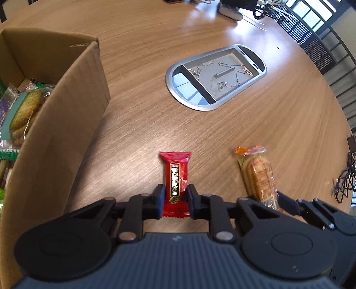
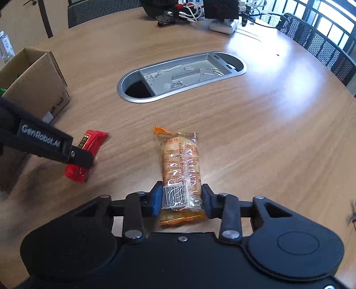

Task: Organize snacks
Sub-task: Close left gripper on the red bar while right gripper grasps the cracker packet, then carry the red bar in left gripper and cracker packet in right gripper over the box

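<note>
My left gripper (image 1: 175, 201) is shut on a red snack bar (image 1: 176, 175) with a black and gold label, which sticks out forward over the wooden table. It also shows in the right wrist view (image 2: 91, 144). My right gripper (image 2: 180, 197) is shut on a clear and orange biscuit pack (image 2: 180, 164), also seen in the left wrist view (image 1: 259, 177). An open cardboard box (image 1: 66, 106) stands at the left and holds several wrapped snacks (image 1: 21, 111).
A silver oval cable tray (image 1: 215, 75) is set into the round wooden table (image 1: 267, 124) ahead. Chargers and cables (image 2: 220, 17) lie at the far edge. Black mesh chairs (image 2: 322, 49) stand at the right. More cables (image 1: 344, 177) hang at the right edge.
</note>
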`<state>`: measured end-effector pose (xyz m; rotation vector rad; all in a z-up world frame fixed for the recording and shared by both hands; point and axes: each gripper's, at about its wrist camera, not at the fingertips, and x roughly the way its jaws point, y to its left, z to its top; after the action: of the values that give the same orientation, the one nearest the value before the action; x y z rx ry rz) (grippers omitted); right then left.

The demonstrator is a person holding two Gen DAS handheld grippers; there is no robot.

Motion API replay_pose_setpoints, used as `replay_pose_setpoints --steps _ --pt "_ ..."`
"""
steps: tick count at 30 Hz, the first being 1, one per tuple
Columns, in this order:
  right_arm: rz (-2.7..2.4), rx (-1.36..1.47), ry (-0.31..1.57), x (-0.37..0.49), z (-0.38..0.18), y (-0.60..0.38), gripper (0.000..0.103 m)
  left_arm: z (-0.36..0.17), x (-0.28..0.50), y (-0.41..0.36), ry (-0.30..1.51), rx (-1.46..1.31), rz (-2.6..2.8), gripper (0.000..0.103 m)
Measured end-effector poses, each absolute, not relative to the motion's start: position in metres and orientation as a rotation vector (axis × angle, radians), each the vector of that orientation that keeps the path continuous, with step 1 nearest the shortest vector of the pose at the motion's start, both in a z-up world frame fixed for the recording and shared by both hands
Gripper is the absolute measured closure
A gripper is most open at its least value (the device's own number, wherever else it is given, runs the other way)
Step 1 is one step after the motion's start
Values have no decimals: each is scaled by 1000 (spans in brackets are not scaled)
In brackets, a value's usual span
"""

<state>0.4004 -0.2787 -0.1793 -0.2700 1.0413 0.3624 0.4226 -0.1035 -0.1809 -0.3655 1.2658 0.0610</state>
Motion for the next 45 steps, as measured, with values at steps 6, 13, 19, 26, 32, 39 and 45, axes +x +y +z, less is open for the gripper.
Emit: replay_pose_setpoints --steps 6,13,19,26,32,39,45 --pt "325 -186 1066 378 -173 -278 68 -169 412 -98 1249 -348 48 84" --pt "295 -99 1057 358 -154 -269 68 -148 389 -91 1224 -332 22 84" --pt "273 -42 1027 338 -131 -265 68 -125 366 -78 1182 -334 9 84" --pt "259 -1 984 312 -107 -257 68 -99 338 -60 1136 -342 1 84" --pt "263 5 963 290 -93 -244 68 -80 315 -49 1094 -344 -1 84" --pt "277 17 922 266 -76 -229 68 -60 290 -33 1049 -345 4 84" --pt "293 22 899 254 -66 -217 68 -46 274 -18 1017 -343 14 84"
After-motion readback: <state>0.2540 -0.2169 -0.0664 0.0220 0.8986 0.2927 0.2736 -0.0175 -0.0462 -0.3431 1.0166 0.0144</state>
